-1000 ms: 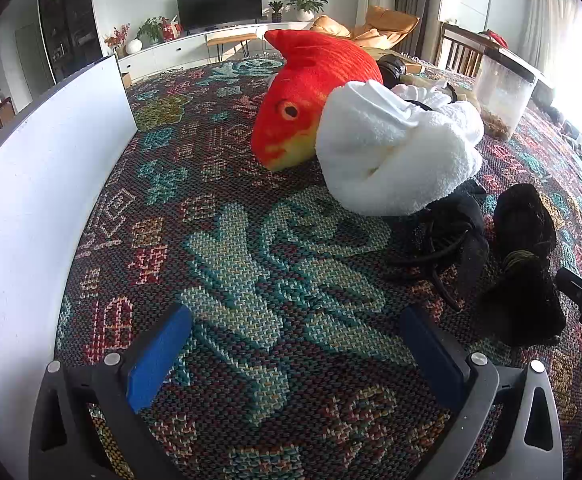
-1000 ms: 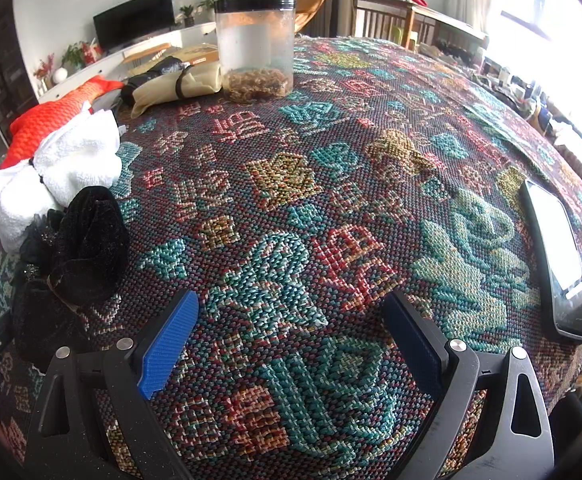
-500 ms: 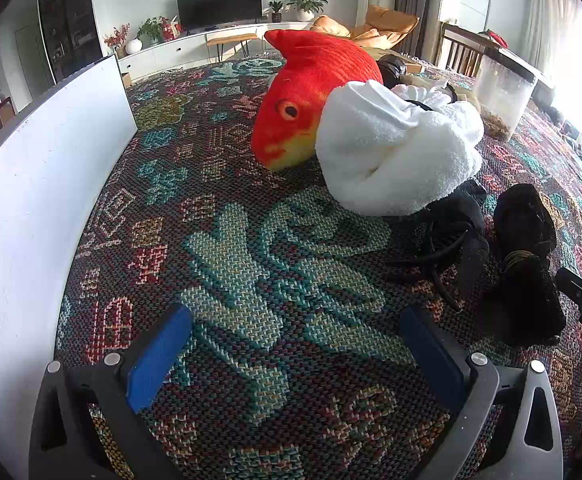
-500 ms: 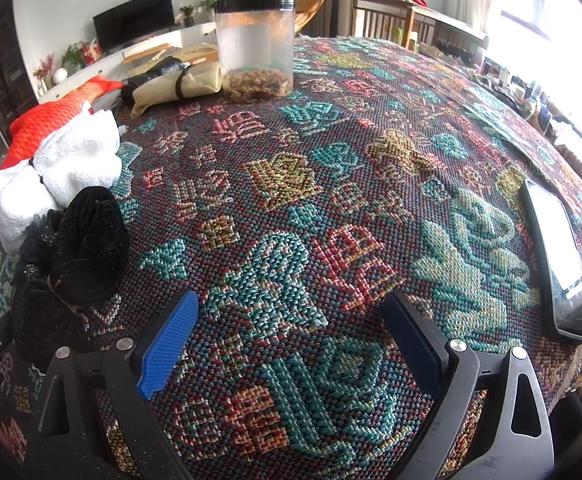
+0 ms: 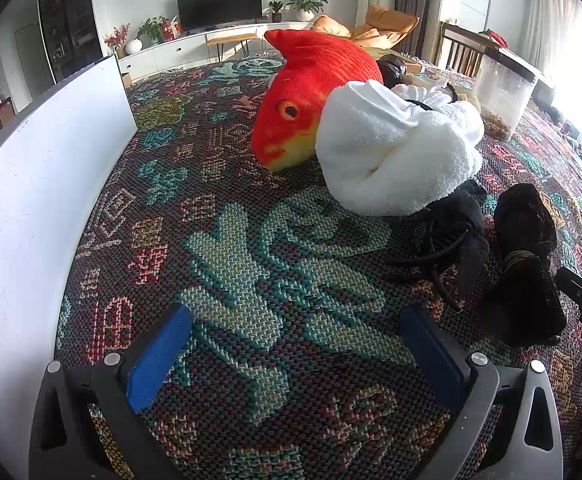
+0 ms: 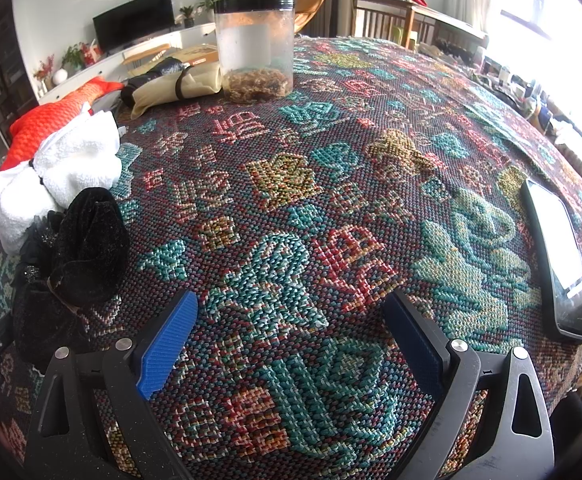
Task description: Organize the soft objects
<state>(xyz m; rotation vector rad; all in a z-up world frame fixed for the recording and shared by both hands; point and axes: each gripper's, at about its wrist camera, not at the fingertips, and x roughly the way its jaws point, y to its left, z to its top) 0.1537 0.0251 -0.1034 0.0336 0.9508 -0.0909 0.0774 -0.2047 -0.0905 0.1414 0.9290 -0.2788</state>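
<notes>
Both hand-held grippers gape empty; black velvet pouch point(image 6: 87, 248) lies left of right one point(image 6: 291, 340).

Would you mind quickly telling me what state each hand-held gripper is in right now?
Left hand-held gripper: open, holding nothing, above the patterned cloth.
Right hand-held gripper: open, holding nothing.

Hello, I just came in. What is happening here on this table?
A person holds a two-finger gripper in each hand over a table with a patterned cloth. Both the left gripper and the right gripper are open and hold nothing. The soft things lie together, untouched: a red plush fish, a white towel against it and a black velvet pouch beside the towel. A white bin wall stands at the left.
</notes>
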